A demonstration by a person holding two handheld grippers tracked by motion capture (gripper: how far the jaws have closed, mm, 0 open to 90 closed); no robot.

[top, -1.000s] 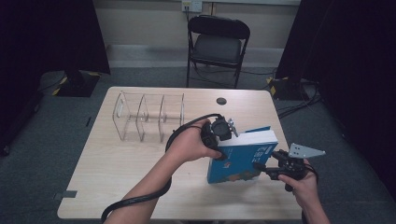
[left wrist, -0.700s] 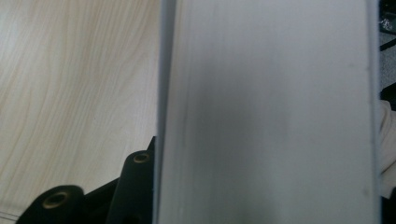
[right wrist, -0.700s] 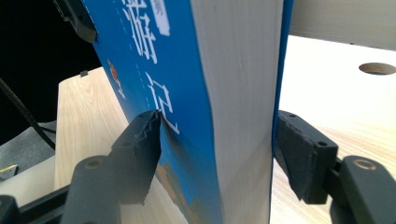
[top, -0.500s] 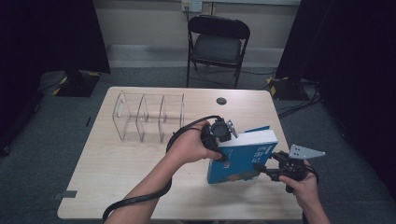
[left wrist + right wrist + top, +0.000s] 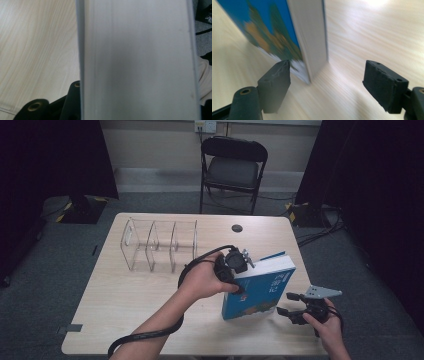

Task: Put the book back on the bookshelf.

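Two grippers work at one blue book [image 5: 260, 290] on the wooden table [image 5: 125, 305]. From the high view, the book stands on its lower edge near the right part of the table, leaning a little. The left gripper [image 5: 237, 270] is clamped on the book's upper left corner, with the person's hand wrapped around its body. The right gripper [image 5: 290, 305] sits low, just beside the book's lower right corner, close to the front right edge of the table; its jaws have just been opening and they stand released, apart from the book. A clear rack [image 5: 160, 245] stands well apart at the back left, and much free table surface lies between it and the book.

The left gripper view shows the pale page edge of the book [image 5: 140, 60] very near, running between the jaws; the pads are mostly hidden, so the grip looks firm but I cannot see the contact itself.

From the right gripper view, the book's corner [image 5: 312, 50] rests on the table and lies between the spread jaws, nearer to the left one, with open wood on the right side.
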